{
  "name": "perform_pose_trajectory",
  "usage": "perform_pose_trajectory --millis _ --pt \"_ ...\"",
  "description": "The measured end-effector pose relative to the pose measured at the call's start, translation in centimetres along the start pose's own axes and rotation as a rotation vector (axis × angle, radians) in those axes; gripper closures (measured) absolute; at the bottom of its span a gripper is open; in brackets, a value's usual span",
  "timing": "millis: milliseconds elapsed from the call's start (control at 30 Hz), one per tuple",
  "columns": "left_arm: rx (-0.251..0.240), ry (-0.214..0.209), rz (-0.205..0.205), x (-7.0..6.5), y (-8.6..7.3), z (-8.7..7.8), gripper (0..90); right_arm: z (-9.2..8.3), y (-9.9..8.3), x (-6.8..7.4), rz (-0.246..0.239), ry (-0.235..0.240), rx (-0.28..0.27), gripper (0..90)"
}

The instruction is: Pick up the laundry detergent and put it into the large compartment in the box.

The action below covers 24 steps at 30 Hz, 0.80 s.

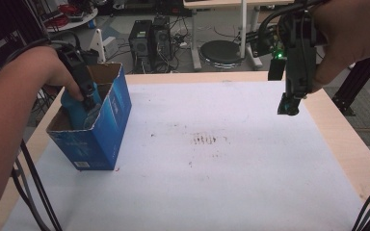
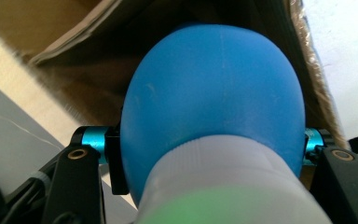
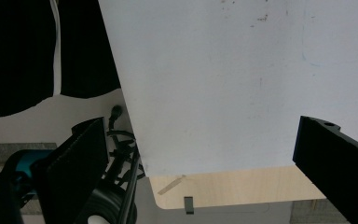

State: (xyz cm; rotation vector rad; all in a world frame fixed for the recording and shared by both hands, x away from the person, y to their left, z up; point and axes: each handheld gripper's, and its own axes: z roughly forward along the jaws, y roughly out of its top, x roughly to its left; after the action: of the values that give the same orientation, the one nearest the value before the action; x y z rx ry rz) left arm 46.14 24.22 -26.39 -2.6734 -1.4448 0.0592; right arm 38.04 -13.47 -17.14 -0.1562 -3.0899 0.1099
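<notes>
Left gripper [image 2: 212, 154] clamped on smooth blue rubber bulb with white ribbed collar [image 2: 214, 121], lowered inside open blue cardboard box [image 1: 110, 126] at 9 o'clock on white table sheet [image 1: 221, 173]. Right gripper [image 1: 289, 107] at 2 o'clock, jaws apart, nothing held.

bulb [image 2: 212, 98] inside box [image 1: 107, 126], table's left
</notes>
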Motion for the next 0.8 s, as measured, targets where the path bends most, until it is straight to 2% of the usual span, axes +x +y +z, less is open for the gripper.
perform_pose_trajectory --millis 33,100,233,367,467,500,800 --pt "-0.001 0.006 0.037 -0.1 0.1 0.5 38.8 0.1 0.0 -0.1 0.002 -0.001 0.002 2.6" --pt "0.002 0.012 0.082 -0.2 0.2 0.9 38.8 0.1 0.1 -0.1 -0.001 0.001 0.002 2.6" --pt "0.002 0.013 0.149 -0.3 0.3 1.6 38.9 0.1 0.2 -0.1 0.001 0.002 0.004 2.6" --pt "-0.009 0.012 0.197 -0.3 0.2 2.2 38.8 0.1 0.2 -0.1 0.006 0.003 0.006 2.6" --pt "-0.017 0.010 0.200 -0.4 0.2 2.4 38.8 0.1 0.2 -0.1 0.008 0.003 0.007 2.6" --pt "-0.011 0.011 0.222 -0.3 0.2 2.7 38.8 0.1 0.1 -0.1 0.011 0.004 0.007 2.6" --pt "-0.032 -0.010 0.213 0.2 -0.1 2.7 38.6 0.2 0.5 -0.1 0.002 0.003 0.009 2.6"
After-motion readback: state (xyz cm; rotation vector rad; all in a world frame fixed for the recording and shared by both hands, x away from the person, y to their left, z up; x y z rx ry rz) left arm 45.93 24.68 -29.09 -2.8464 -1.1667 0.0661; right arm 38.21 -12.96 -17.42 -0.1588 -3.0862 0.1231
